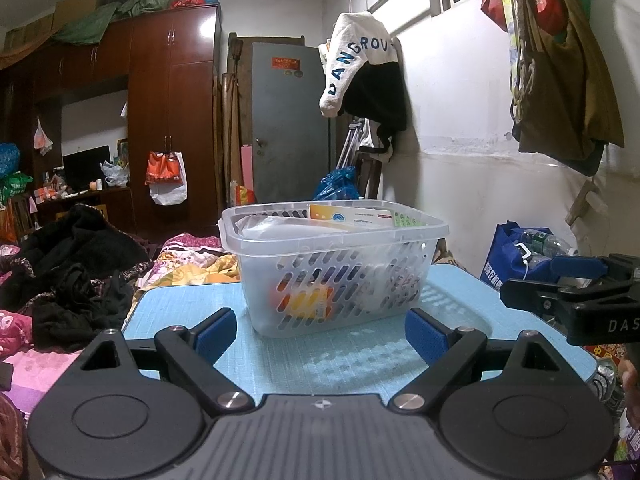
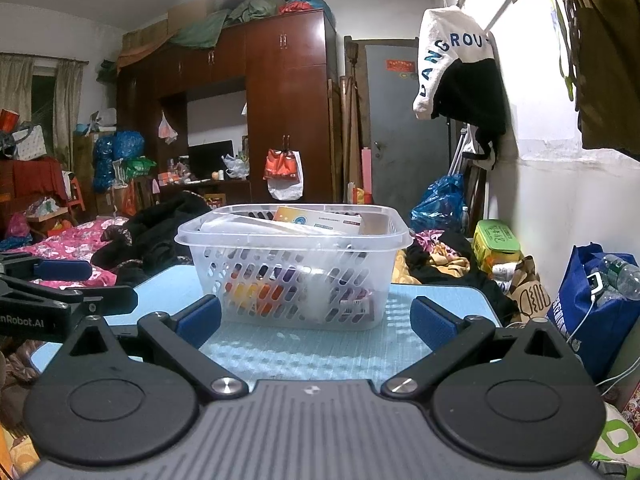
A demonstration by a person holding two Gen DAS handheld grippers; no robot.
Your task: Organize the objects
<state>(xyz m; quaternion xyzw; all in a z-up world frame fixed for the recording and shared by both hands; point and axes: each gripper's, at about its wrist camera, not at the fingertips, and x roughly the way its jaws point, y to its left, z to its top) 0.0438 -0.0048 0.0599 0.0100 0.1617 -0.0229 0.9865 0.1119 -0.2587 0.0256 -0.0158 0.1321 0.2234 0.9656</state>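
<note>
The work surface is a small table (image 1: 360, 364) with a light blue, finely gridded top, set in a cluttered bedroom. The landmark is the translucent slotted plastic basket (image 1: 334, 272), which stands upright on the table's far half, handle folded down along the rim. Through the slotted wall, packets in orange, yellow and red are visible; flat boxes (image 1: 352, 218) lean at the top, their print too small to read.

Behind the basket stands a grey metal door (image 1: 292, 120) carrying a small red label, illegible. Left of the basket and behind it is a dark red-brown wardrobe (image 1: 172, 92), with an orange-and-white bag (image 1: 166, 176) hanging from its handle. Above the basket and to its right, a white and black garment (image 1: 360, 68) hangs on a rail; its lettering reads "DANGROU". Right of the basket, beside the table, a blue shopping bag (image 2: 592, 308) holds plastic bottles. Left of the basket lies a bed with pink floral bedding and dark clothes (image 1: 72, 276).

The left gripper (image 1: 320, 332) has its blue pads spread wide, nothing between them, short of the basket. The right gripper (image 2: 316, 320) is likewise spread wide and empty, just before the basket. Seen from the left wrist, the right gripper's body shows "DAS"; seen from the right wrist, the left gripper's body shows "nRobot.AI". Nothing stands between either gripper and the basket.
</note>
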